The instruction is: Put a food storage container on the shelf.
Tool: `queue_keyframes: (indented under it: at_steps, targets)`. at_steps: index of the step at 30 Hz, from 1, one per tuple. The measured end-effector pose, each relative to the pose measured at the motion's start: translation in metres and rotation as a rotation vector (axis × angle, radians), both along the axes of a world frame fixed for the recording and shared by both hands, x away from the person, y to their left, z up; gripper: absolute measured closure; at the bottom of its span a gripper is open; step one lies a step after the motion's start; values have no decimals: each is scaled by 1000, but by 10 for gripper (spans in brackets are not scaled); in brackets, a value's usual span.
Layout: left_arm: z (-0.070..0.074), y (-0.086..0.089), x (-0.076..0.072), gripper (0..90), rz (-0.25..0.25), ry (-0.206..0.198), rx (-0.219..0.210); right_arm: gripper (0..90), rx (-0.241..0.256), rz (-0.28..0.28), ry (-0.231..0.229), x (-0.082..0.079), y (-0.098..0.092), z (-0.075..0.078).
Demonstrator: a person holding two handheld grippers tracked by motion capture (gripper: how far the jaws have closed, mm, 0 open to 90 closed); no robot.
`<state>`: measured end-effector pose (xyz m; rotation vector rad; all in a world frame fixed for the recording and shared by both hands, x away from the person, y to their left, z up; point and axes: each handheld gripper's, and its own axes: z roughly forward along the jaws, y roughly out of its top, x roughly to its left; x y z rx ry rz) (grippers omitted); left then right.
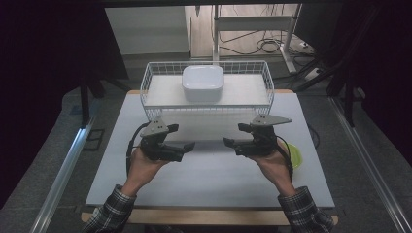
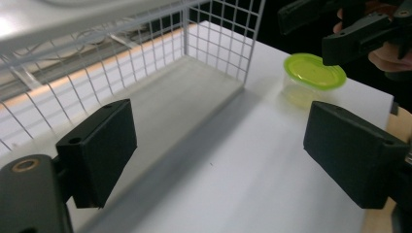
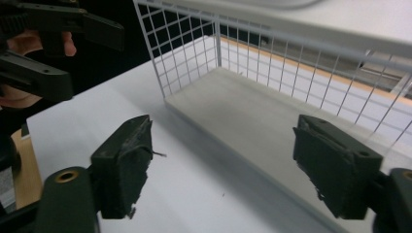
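My left gripper (image 1: 183,136) hovers over the white table (image 1: 209,179), left of centre, with its jaws wide open and empty. The right gripper (image 1: 233,134) faces it from the right, also open and empty. In the left gripper view the two black pads (image 2: 97,150) stand far apart around my left gripper (image 2: 221,150), and the right gripper (image 2: 359,34) shows at top right. My right gripper (image 3: 228,165) looks at the rack's lower shelf, with the left gripper (image 3: 43,48) at top left. A white square bowl (image 1: 202,82) sits on the wire rack (image 1: 155,77).
A clear tub with a lime-green lid (image 1: 295,158) stands on the table behind the right hand; the lid (image 2: 314,73) lies close to the rack's corner. The rack's lower shelf (image 3: 252,116) is bare. A metal rail (image 1: 63,170) runs along the table's left side.
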<state>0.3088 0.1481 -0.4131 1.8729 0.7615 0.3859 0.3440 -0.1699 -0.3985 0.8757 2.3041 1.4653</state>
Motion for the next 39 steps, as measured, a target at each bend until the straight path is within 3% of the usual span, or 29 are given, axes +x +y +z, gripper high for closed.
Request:
queue_keyframes:
  at_steps: [3, 14, 21, 29, 36, 39]
  targets:
    - [-7, -1, -7, 93, -3, 8, 21, 138, -3, 1, -3, -5, -4, -6]
    - [-29, 6, -31, 43, 17, 16, 12, 61, -18, 5, 7, -22, -12, -24]
    - [-48, 12, -45, 31, 47, -23, 60, 35, -49, 4, 5, -35, -17, -38]
    - [-76, 13, -53, 19, 44, 3, 85, 6, -79, 20, -9, -45, -22, -61]
    - [-90, 14, -64, 19, 26, 0, 93, 8, -94, 13, 16, -51, -29, -75]
    - [-98, 18, -66, 19, 32, 9, 105, 14, -123, -4, 60, -52, -34, -87]
